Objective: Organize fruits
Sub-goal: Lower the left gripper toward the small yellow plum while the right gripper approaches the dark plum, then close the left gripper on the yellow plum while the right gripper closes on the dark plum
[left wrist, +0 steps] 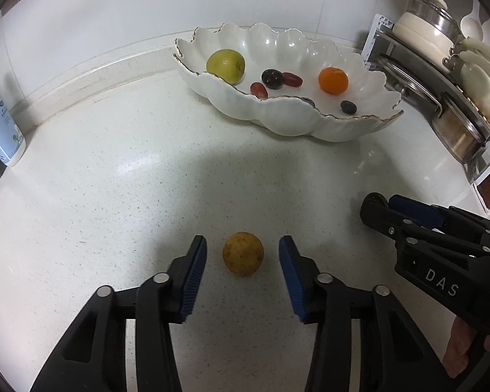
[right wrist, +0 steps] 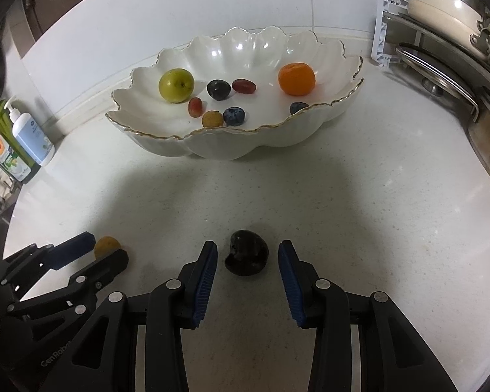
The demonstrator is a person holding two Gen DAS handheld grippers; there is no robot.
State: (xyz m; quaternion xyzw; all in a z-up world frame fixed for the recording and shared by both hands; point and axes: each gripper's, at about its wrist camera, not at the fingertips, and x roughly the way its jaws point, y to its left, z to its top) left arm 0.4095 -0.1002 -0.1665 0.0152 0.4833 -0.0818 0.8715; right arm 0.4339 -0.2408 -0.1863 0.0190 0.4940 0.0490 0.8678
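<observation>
Fruit waits between both sets of pads: a small yellow fruit (left wrist: 243,253) inside the left claw (left wrist: 243,279), a dark plum (right wrist: 246,252) inside the right claw (right wrist: 247,281), both resting on the tabletop (left wrist: 114,176). Both claws are open, pads not touching. Close each squarely and gently, then lift toward the white bowl (right wrist: 212,145) behind.
</observation>
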